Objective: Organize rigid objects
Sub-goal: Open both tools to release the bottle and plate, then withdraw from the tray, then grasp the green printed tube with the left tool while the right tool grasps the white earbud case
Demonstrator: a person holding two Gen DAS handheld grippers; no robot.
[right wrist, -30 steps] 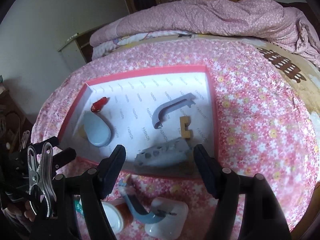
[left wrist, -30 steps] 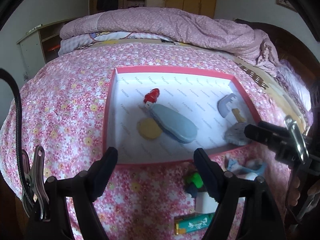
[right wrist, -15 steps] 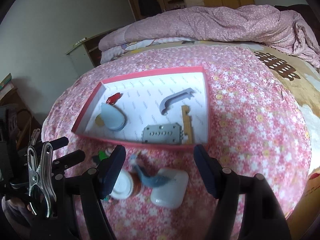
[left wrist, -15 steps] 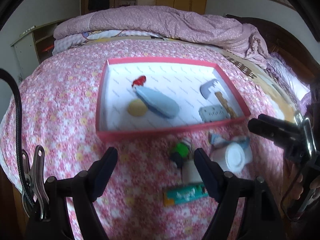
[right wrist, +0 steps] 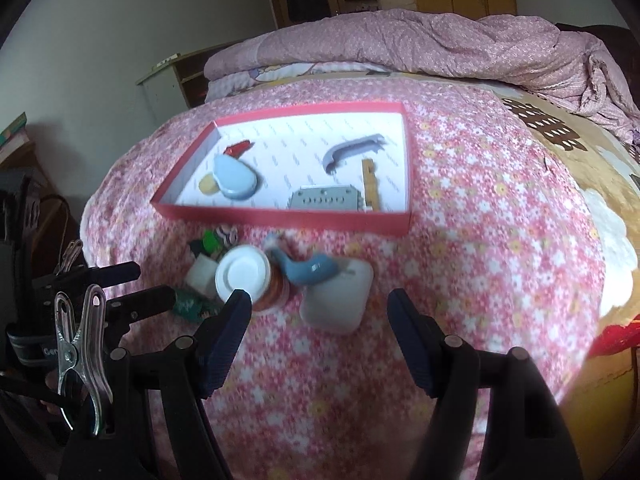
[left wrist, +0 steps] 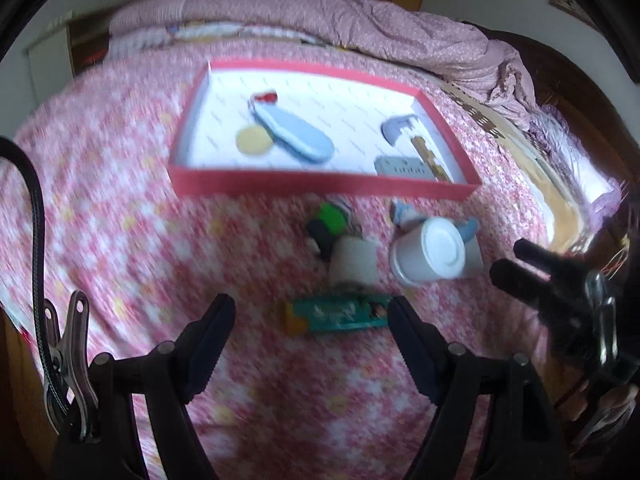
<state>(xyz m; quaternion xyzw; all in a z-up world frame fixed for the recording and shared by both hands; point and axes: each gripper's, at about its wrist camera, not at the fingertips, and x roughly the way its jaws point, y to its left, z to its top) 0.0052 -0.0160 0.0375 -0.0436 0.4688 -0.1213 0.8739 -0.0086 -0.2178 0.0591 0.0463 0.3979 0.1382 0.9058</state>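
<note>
Teal and flat, the small packet [left wrist: 340,314] lay on the bed [left wrist: 120,240] near the red tray [left wrist: 320,190], between the empty, spread jaws of the left gripper [left wrist: 310,330], looking light, stiff and best pinched across its narrow sides, while the right gripper [right wrist: 318,316] also stood apart and empty.

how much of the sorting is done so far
Done: six items lie in the red tray, including the blue case and grey handle. In hand: nothing; both grippers' jaws stand open and empty. Left: the jar, white box, green packet and others beside the tray.
</note>
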